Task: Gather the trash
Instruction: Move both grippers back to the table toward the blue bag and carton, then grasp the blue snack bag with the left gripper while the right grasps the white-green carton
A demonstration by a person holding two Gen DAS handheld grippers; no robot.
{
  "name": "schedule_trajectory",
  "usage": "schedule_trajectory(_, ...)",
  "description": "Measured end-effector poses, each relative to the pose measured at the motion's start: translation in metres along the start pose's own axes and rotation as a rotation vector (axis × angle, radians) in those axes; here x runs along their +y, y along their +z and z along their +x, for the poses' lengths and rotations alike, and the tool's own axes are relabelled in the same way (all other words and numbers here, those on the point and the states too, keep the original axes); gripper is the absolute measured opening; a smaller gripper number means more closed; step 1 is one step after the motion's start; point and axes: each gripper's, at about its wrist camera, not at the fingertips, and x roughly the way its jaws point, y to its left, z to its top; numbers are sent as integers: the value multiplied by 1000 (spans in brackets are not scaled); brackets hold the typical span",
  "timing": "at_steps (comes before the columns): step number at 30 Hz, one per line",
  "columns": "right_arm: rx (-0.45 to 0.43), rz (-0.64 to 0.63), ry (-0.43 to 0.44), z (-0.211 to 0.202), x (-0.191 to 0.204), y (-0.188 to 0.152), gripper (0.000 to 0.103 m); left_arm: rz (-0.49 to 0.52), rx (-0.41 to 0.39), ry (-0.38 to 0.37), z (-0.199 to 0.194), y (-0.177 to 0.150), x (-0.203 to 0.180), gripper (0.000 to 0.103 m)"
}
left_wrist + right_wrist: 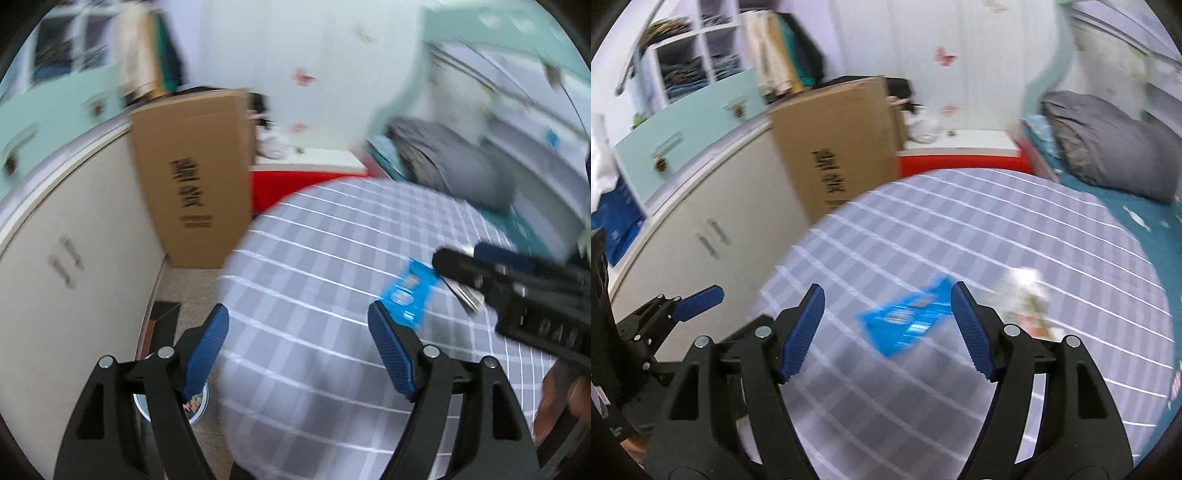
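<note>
- Approach step, by my reading: the right gripper (888,325) hangs wide open and empty over the checked bedspread (1015,229), the blue wrapper (905,321) lying flat just ahead between its fingers.
- Next it likely must descend and pinch the wrapper's edge.
- The left gripper (299,350) is also wide and empty.
- Only its view shows a bin (195,404) on the floor below-left; only the right view shows pale crumpled litter (1028,295) right of the wrapper.
</note>
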Motion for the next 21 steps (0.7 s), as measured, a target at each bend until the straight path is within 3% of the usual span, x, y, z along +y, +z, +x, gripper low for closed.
schedule_trajectory(8,18,117,-64,-3,-80,-10,76,151,76,-84,40,4,-78,77)
schedule_trajectory(13,55,178,-53,11,-105,-17,77,227,139,-35,72,3,-107,77)
schedule_trajectory(18,96,200,-37,33,-113,-19,78,233,179,16,89,4,-107,76)
schedule_trajectory(20,106,212,-26,42,-114,-18,78,217,195,7,94,5,-104,61)
schedule_trajectory(21,109,215,-22,45,-115,-18,78,211,201,5,96,5,-103,60)
